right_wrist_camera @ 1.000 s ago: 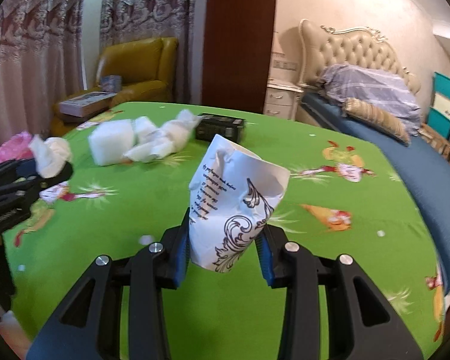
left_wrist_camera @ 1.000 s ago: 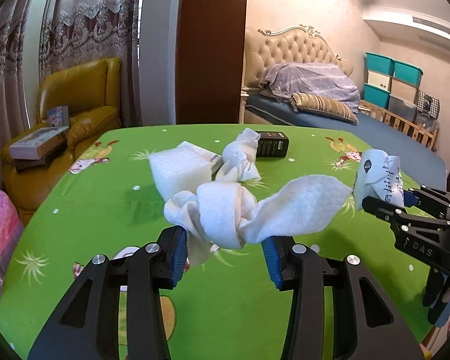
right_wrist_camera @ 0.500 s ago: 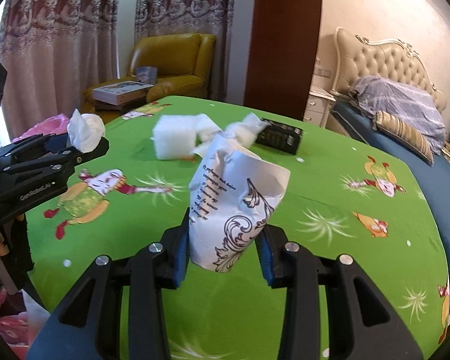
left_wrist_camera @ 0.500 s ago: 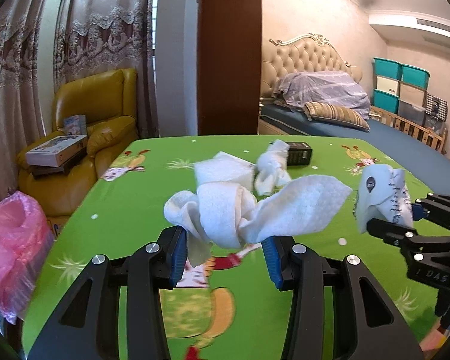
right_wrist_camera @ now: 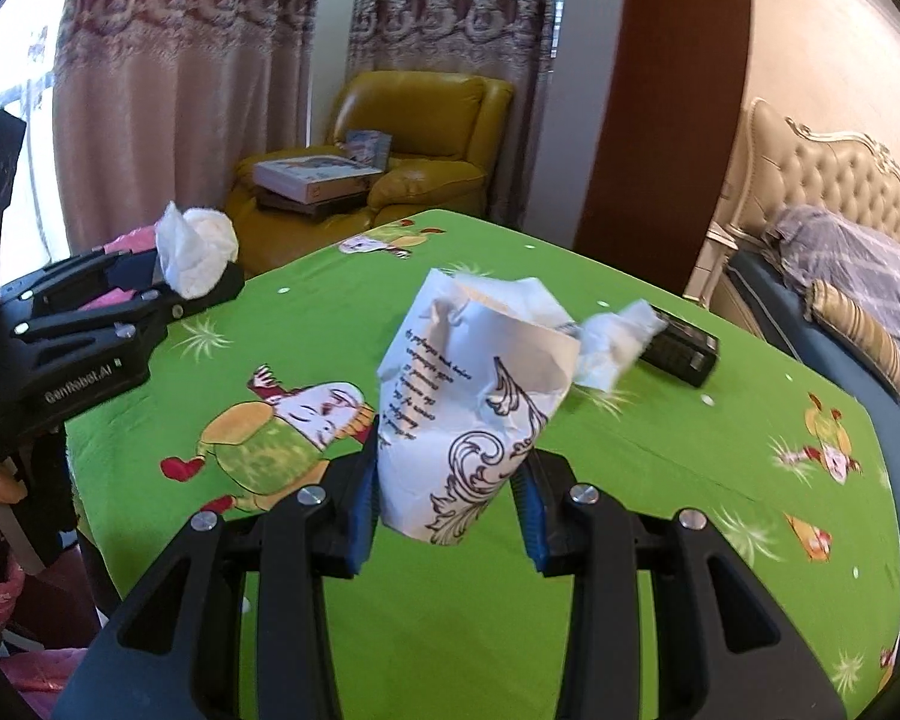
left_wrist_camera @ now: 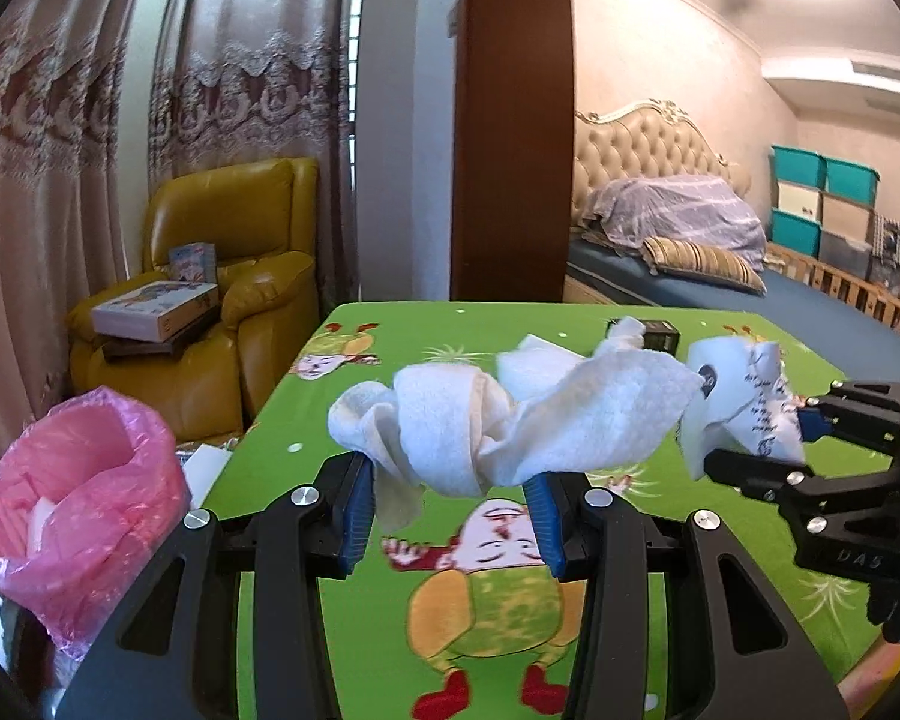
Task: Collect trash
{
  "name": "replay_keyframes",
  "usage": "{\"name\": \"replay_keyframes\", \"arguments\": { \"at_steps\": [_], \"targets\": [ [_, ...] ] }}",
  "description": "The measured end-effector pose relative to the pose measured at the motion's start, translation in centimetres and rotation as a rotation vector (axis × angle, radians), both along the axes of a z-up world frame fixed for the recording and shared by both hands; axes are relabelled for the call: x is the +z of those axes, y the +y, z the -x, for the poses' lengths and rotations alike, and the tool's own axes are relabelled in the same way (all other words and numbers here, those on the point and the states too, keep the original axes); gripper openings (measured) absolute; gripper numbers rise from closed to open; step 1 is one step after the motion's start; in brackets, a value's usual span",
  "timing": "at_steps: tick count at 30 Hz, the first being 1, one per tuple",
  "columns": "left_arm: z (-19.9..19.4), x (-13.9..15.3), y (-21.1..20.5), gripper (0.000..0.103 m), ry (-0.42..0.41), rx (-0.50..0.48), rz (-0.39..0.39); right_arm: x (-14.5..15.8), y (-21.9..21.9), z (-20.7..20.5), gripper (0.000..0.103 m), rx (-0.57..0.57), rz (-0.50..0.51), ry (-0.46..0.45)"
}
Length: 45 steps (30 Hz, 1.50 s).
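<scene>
Left gripper [left_wrist_camera: 450, 516]: jaws clamped on crumpled tissue [left_wrist_camera: 498, 426] | right gripper [right_wrist_camera: 447, 516]: jaws clamped on crushed paper cup [right_wrist_camera: 468, 414] | both lifted off bench [right_wrist_camera: 660, 480] for pink bin bag [left_wrist_camera: 72, 480], 9 o'clock.

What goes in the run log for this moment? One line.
left tool: shut on tissue | right tool: shut on paper | bin bag: left of table

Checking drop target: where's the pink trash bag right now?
In the left wrist view the pink trash bag sits at lower left, off the left edge of the green table, in front of the yellow armchair.
</scene>
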<state>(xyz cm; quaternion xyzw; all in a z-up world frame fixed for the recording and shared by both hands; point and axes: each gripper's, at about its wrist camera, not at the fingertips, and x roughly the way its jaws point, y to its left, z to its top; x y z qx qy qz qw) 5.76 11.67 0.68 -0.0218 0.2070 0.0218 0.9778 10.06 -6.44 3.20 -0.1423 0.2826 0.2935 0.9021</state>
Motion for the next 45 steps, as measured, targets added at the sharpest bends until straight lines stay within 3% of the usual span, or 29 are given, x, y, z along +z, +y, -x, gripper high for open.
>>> {"name": "replay_keyframes", "arguments": {
  "at_steps": [8,19,23,31,37,38,39,40,41,45],
  "targets": [
    [1.6,1.1,5.4,0.042,-0.034,0.067,0.074,1.1,4.7,-0.2,0.037,0.086,0.045,-0.008],
    [4.2,4.1,16.1,0.042,-0.060,0.225,0.072,4.1,15.3,-1.3,0.038,0.266,-0.010,-0.012],
    [3.6,3.8,21.3,0.041,0.011,0.265,0.073,4.8,19.9,-1.5,0.038,0.335,-0.038,-0.009],
    [1.1,1.2,30.2,0.041,0.182,0.262,0.133,3.9,29.4,-0.4,0.038,0.459,0.010,-0.021],
    [0.1,-1.0,34.1,0.042,0.234,0.302,0.200,3.2,35.0,0.6,0.039,0.521,0.060,-0.047],
    [0.2,-1.2,34.6,0.047,0.233,0.307,0.211,3.1,35.6,0.3,0.041,0.530,0.063,-0.042],
    [0.2,-1.3,34.9,0.052,0.228,0.311,0.218,3.0,36.3,0.3,0.054,0.544,0.064,-0.032],
    [0.3,-1.2,35.1,0.065,0.216,0.313,0.223,2.8,37.0,0.1,0.069,0.557,0.065,-0.022],
    [0.5,-1.0,35.2,0.080,0.198,0.312,0.222,2.6,37.1,0.2,0.075,0.555,0.063,-0.028],
    [1.3,-0.2,34.5,0.086,0.152,0.299,0.203,3.0,35.6,-0.1,0.077,0.534,0.004,-0.017]
  ]
}}
